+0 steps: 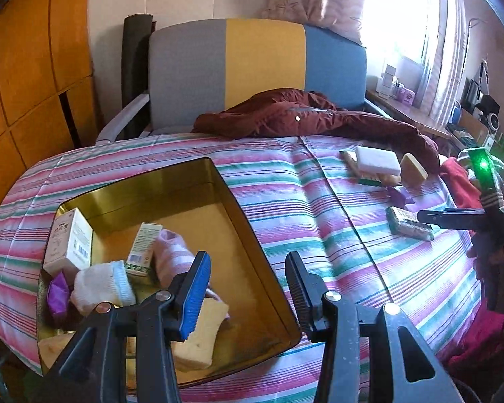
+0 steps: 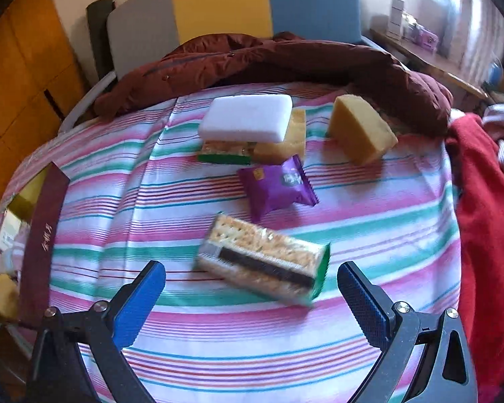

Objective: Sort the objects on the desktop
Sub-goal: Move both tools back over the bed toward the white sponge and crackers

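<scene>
The right gripper [image 2: 252, 278] is being held wide open and empty just above the striped cloth [image 2: 218, 336], its blue pads standing on either side of the near end of a cracker packet [image 2: 262, 265], which is lying flat and skewed across the line of the jaws. The left gripper [image 1: 248, 268] is being held over the gold tin [image 1: 238, 215] with its jaws narrowly parted and nothing between them. Boxes, socks and a sponge are already lying inside the tin.

Several risks are being carried into the grasp, as judged from here. The packet is being approached at an angle, so it may be caught by one corner and swung out of the pads. Its wrapper looks glossy and may slip, and the crackers inside may be crushed if it is squeezed hard. The soft cloth may be pinched up with it and dragged, which would disturb the purple sachet [image 2: 277, 188] lying just beyond. Further back, the white block [image 2: 247, 119] is being propped on a second packet [image 2: 223, 152] and may be toppled by any tug on the cloth.
</scene>
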Demonstrator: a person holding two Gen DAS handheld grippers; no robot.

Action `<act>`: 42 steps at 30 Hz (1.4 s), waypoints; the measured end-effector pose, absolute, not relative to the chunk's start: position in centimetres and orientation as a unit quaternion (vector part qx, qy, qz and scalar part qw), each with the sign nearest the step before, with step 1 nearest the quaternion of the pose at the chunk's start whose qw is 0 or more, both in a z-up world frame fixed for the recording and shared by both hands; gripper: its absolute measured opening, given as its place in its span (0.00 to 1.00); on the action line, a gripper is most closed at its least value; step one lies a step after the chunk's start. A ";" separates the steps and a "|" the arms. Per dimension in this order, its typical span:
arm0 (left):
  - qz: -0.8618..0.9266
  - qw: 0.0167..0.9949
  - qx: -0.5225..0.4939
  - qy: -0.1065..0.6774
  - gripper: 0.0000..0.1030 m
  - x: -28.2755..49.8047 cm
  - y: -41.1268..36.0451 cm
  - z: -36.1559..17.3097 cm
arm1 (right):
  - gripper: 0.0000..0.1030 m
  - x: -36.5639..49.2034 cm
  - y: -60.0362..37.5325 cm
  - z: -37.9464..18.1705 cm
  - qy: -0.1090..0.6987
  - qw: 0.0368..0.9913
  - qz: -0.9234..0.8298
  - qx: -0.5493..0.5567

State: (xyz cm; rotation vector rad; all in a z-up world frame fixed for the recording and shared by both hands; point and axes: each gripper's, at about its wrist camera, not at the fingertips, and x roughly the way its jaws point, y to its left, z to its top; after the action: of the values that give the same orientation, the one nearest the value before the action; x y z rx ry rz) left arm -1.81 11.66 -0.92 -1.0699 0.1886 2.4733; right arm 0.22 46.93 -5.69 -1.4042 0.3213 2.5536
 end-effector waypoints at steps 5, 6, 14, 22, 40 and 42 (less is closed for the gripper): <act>0.889 0.225 -0.391 0.075 0.45 -1.8 12.5 -1.3 | 1.00 -1.3 46.8 -6.8 0.048 0.063 0.858 -0.508; 0.888 0.226 -0.392 0.076 0.45 -1.8 12.7 -1.3 | 1.00 -1.6 46.9 -7.1 0.040 0.055 0.855 -0.514; 0.878 0.248 -0.400 0.085 0.45 -2.1 14.7 -1.6 | 1.00 -4.0 48.0 -9.3 0.014 0.029 0.842 -0.538; 0.864 0.277 -0.407 0.101 0.45 -2.8 17.9 -1.7 | 0.78 -4.5 48.6 -10.2 0.041 -0.011 0.840 -0.541; 0.803 0.398 -0.412 0.163 0.51 -7.9 30.6 0.2 | 0.72 -3.6 48.7 -10.3 0.040 -0.016 0.838 -0.543; 0.803 0.403 -0.396 0.191 0.59 -8.7 32.3 0.4 | 0.71 -3.6 48.8 -10.3 0.047 -0.013 0.835 -0.548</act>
State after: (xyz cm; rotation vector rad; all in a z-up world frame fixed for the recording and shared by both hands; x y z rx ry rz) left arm -8.66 32.28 0.41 -0.9994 0.4821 2.0293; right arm -3.65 48.83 -10.31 -1.7354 0.1479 2.6468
